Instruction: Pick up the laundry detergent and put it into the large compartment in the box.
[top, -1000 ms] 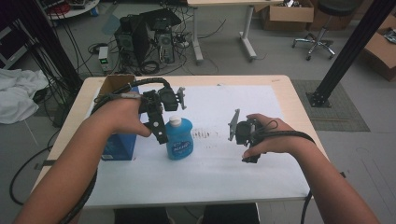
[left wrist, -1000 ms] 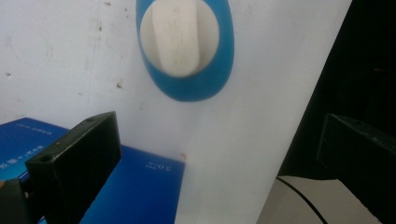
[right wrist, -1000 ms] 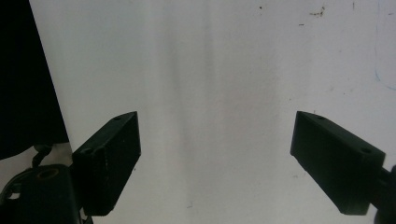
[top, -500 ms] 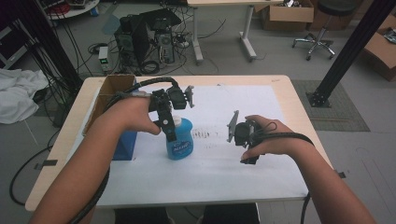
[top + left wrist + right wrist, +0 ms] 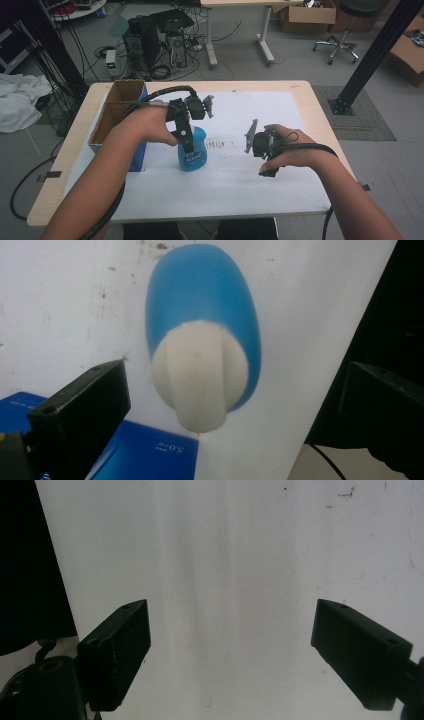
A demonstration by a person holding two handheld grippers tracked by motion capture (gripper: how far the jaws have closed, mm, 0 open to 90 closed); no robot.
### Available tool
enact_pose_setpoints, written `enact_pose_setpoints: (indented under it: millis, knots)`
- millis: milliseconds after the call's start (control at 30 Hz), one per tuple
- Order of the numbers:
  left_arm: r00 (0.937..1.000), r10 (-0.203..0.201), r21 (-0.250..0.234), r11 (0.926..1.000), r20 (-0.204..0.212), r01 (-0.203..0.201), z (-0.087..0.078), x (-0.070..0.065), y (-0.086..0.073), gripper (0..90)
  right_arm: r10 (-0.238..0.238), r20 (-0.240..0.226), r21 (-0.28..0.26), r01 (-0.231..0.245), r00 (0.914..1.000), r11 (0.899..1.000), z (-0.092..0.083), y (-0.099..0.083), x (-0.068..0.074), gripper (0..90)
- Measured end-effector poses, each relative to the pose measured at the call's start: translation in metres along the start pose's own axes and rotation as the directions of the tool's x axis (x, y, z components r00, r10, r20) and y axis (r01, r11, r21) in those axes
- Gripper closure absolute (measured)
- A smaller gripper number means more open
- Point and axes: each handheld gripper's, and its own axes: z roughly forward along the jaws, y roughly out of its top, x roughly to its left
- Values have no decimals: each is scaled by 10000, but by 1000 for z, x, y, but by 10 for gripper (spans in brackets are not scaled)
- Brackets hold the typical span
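A blue bottle (image 5: 193, 156) with a white cap stands upright on the white sheet (image 5: 250, 182) at the table's middle. My left gripper (image 5: 187, 142) hangs right over it, pointing down. In the left gripper view the bottle's white cap (image 5: 200, 377) sits between the two jaws, which stand wide apart and touch nothing; the left gripper (image 5: 235, 372) is open. My right gripper (image 5: 260, 147) hovers over bare sheet to the right of the bottle. In the right gripper view it (image 5: 230, 615) is open, with only white paper between the jaws.
An open cardboard box (image 5: 116, 107) with a blue side (image 5: 139, 155) stands at the table's left, just beside the bottle; its blue face (image 5: 150, 455) shows in the left gripper view. Computers and cables lie on the floor beyond the far edge.
My left gripper has moved right from beside the box to above the bottle's cap. The right gripper has held still.
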Motion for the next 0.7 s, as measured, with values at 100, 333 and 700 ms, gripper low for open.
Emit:
enact_pose_setpoints:
  millis: [100,333,700]
  knots:
    - [9999,-125,39,9999,6,125,4,2,1,5,15,-13,-71,-15,10000,10000,0,0,0,161]
    - [10000,-77,125,9999,21,77,16,4,6,7,-7,-46,-79,6,10000,10000,4,3,1,161]
    - [9999,-137,239,9996,-86,139,32,6,13,10,79,5,-144,-78,10000,9999,5,-1,0,161]
